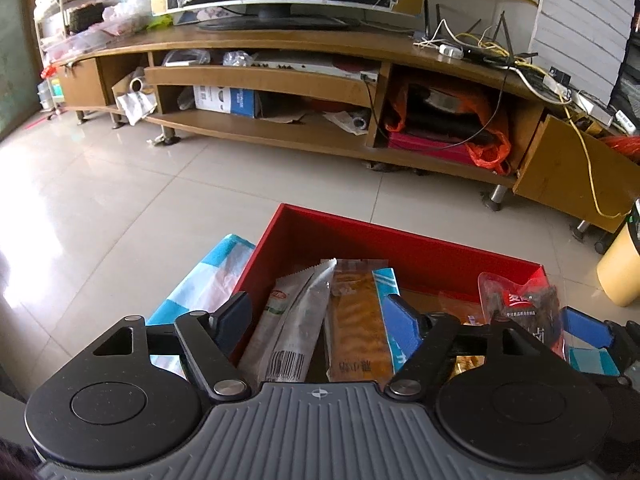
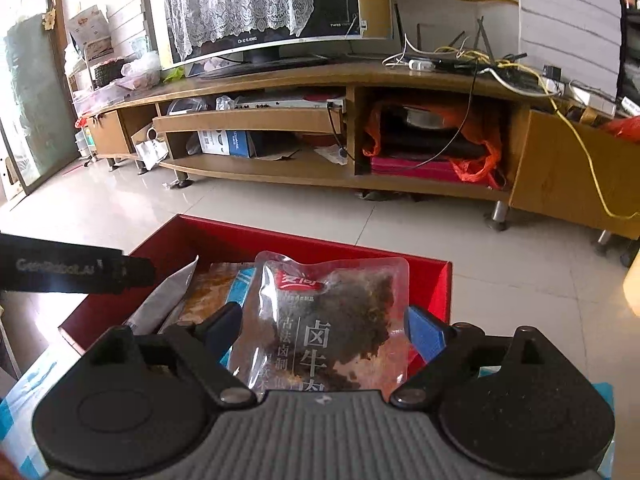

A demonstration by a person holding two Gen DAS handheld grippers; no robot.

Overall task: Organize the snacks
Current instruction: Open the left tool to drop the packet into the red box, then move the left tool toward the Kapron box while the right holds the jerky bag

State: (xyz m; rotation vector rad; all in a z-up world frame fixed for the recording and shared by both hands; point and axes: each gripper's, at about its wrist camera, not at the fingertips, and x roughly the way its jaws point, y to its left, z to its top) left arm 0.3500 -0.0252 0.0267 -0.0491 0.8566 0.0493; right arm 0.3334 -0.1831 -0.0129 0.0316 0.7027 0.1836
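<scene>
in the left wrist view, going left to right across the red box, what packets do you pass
white packet with barcode → orange-brown packet with blue edge → clear pouch of dark meat with red label, all standing in the red box

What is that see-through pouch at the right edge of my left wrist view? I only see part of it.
Observer: The right wrist view shows the clear pouch almost whole. It has dark meat pieces inside, a red label at the top and big black characters down the front.
Operator: Is the other gripper squeezing it?
Observer: It doesn't look like it. The right gripper is open, with one finger on each side of the pouch and neither visibly pressing it.
Operator: Where does the pouch sit?
Observer: It leans inside the red box, with its left edge overlapping the orange-brown pack.
</scene>
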